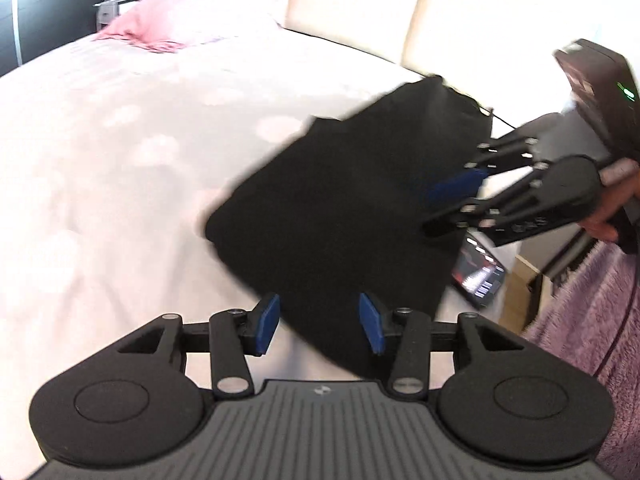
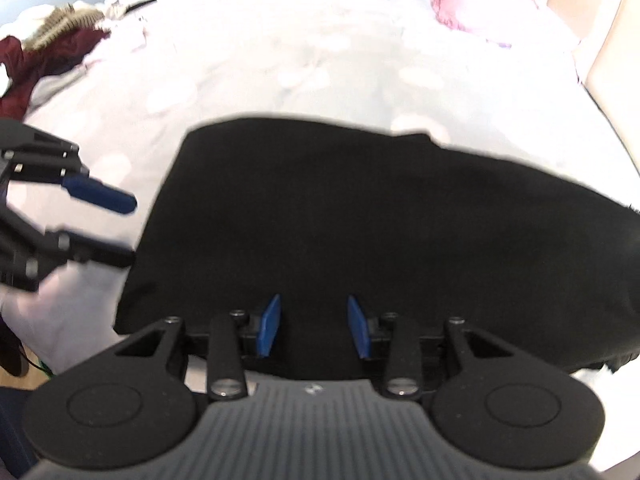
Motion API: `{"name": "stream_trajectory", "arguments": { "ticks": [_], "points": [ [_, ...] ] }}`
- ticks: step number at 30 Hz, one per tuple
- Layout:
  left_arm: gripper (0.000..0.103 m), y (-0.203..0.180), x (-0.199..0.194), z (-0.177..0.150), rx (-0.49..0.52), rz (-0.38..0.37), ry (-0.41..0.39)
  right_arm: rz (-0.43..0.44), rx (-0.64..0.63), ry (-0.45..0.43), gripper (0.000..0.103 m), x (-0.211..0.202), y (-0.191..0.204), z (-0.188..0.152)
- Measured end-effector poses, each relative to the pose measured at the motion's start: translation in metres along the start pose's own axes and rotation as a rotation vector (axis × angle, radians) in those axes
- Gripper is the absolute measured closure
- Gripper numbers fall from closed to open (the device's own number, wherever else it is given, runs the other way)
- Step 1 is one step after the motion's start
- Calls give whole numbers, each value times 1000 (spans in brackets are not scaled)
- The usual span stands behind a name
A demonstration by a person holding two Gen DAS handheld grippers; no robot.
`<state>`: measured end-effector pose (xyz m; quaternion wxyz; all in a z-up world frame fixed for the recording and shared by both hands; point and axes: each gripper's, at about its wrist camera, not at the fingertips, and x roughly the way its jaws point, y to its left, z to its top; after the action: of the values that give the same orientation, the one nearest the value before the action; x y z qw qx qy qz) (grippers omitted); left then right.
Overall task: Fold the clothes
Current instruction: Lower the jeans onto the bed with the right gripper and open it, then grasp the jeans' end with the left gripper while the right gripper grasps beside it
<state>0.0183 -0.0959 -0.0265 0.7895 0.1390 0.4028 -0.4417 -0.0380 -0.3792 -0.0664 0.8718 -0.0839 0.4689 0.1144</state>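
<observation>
Left gripper (image 1: 318,322): jaws stand partly apart with a clear gap between the blue pads; the near edge of the black garment lies under that gap, but neither pad presses on it, so nothing is held.
Right gripper (image 2: 313,326): jaws also partly apart, blue pads clear of the cloth, poised over the garment's near side; it holds nothing.
Black garment (image 2: 360,220): lies flat on the bed as a compact, roughly rectangular dark shape, apparently already folded at least once; seams and layers cannot be made out in the dark fabric.
Bed cover (image 1: 120,160): pale, with faint blotches, soft and slightly rumpled under the garment.
Pink pillow (image 1: 188,20): at the far end of the bed, well apart from the work.
Clothes pile (image 2: 48,48): dark red and pale items at the bed's far left, well apart.
Risk, grip: either gripper closing now may pinch only the top layer, or the bed cover with it, because the black layers are hard to tell apart.
Risk, fold: uneven lifting by the two grippers would probably skew the edges or undo the fold.
Risk, edge: the garment sits near the bed's side, so a drag could slide it off.
</observation>
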Motion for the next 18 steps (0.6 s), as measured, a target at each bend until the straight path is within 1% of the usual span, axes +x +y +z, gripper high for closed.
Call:
{"name": "stream_trajectory", "arguments": {
  "ticks": [3, 5, 7, 9, 10, 11, 13, 14, 15, 16, 18],
  "points": [
    [61, 25, -2, 12, 7, 45, 0, 19, 4, -37, 62, -7, 0, 17],
    [61, 37, 3, 18, 20, 53, 11, 41, -4, -51, 62, -6, 2, 35],
    [61, 46, 10, 22, 40, 41, 20, 63, -13, -65, 62, -5, 5, 53],
    [61, 52, 16, 24, 67, 13, 22, 89, -57, -63, 58, -2, 10, 73],
    [61, 54, 18, 24, 79, -3, 20, 96, -94, -61, 53, 3, 14, 83],
    [61, 56, 21, 24, 87, -16, 20, 101, -133, -57, 49, 8, 17, 94],
    [61, 60, 29, 25, 99, -24, 36, 135, -182, -22, 48, 19, 23, 113],
    [63, 62, 31, 24, 109, -26, 47, 154, -204, -2, 48, 24, 26, 123],
    [68, 65, 34, 24, 120, -27, 58, 175, -216, 15, 49, 32, 27, 130],
    [69, 68, 36, 22, 132, -31, 65, 196, -225, 30, 49, 40, 29, 134],
    [70, 73, 43, 20, 145, -50, 70, 239, -244, 54, 49, 56, 31, 139]
  ]
}}
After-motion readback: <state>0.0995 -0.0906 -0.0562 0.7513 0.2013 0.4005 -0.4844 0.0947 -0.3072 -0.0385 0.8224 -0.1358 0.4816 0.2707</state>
